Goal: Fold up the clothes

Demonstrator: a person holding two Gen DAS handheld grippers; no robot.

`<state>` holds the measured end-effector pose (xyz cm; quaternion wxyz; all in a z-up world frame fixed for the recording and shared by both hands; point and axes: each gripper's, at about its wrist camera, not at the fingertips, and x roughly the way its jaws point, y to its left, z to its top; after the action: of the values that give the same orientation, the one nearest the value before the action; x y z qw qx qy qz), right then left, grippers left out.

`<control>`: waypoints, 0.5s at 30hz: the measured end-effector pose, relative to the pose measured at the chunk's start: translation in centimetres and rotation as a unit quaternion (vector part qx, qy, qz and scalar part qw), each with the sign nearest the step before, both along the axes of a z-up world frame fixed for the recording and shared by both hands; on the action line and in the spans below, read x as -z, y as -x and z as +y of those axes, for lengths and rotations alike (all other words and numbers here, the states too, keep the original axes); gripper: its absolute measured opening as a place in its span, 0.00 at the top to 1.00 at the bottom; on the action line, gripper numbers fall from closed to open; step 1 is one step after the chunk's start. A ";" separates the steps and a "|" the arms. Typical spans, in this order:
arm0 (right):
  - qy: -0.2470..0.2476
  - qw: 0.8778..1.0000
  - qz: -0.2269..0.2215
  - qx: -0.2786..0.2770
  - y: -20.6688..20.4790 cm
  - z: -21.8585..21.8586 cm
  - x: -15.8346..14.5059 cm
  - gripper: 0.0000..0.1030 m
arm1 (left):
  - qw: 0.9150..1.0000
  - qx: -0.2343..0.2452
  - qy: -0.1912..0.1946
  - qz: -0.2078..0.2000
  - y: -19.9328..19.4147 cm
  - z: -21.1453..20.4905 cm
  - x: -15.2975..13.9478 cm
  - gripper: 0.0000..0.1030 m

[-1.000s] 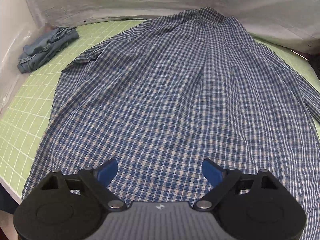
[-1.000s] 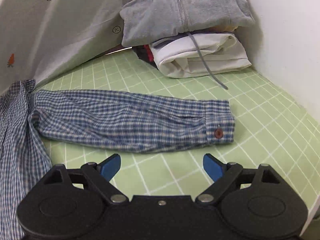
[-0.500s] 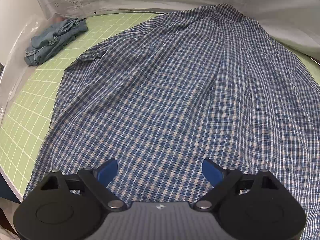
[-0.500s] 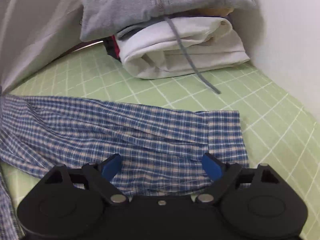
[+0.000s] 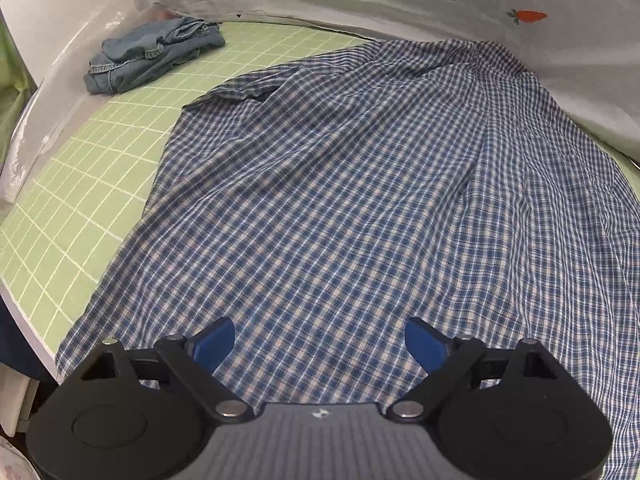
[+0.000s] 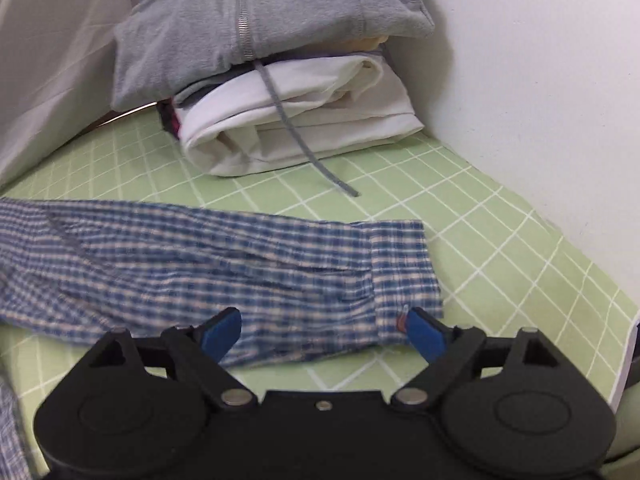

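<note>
Left wrist view: we find the left gripper [image 5: 320,340] with its jaws spread wide and nothing between the blue pads [image 5: 212,340]. It hangs over the lower hem area of a blue-and-white checked shirt [image 5: 360,200], which lies spread across the green grid mat [image 5: 80,184] and fills the view from centre out to 3 o'clock. The shirt's collar end lies toward 1 o'clock, against a pale backing sheet [image 5: 400,4] printed with a small carrot [image 5: 528,16]. A crumpled denim garment [image 5: 152,56] lies at 10 o'clock, well apart from the shirt, beside the white side wall [image 5: 60,60].

Right wrist view: we note the right gripper [image 6: 324,330] likewise wide open, gripping nothing. The shirt's sleeve [image 6: 200,272] lies flat on the mat [image 6: 520,264], running from 9 o'clock to centre. Its cuff [image 6: 404,264] lies just ahead of the right-hand pad [image 6: 424,332], and a brown button [image 6: 400,323] shows beside that pad; we cannot tell whether the pads touch the cloth. At 12 o'clock stands a pile of folded clothes: a grey zip hoodie [image 6: 280,20] on top, a white garment [image 6: 312,128] beneath. The hoodie's drawcord [image 6: 304,144] trails down onto the mat.
</note>
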<state>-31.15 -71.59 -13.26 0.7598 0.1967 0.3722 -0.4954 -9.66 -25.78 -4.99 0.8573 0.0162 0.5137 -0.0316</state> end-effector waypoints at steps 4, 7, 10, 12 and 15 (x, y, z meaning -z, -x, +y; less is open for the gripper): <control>0.001 0.999 0.010 -0.046 -1.2 5.4 -1.2 0.07 | 1.000 -0.004 0.008 0.001 -0.2 2.9 -0.3 0.11; -0.015 0.998 0.001 -0.067 -1.7 9.6 -1.6 0.03 | 1.000 0.002 0.010 -0.003 -1.0 5.6 -0.5 0.11; -0.021 0.996 -0.012 -0.082 -2.4 14.0 -1.6 0.00 | 1.000 0.009 0.002 -0.010 -2.5 8.5 -0.9 0.10; -0.026 0.996 -0.022 -0.085 -3.1 17.0 -1.5 0.00 | 1.000 0.009 0.003 -0.013 -4.0 10.6 -1.1 0.09; -0.036 0.995 -0.032 -0.087 -4.5 21.5 -0.8 0.00 | 1.000 0.010 0.004 -0.014 -6.1 13.6 -1.0 0.08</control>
<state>-26.66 -50.09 -12.49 0.8040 0.2071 0.3808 -0.4070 -3.56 -12.18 -3.96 0.8641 0.0184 0.5012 -0.0415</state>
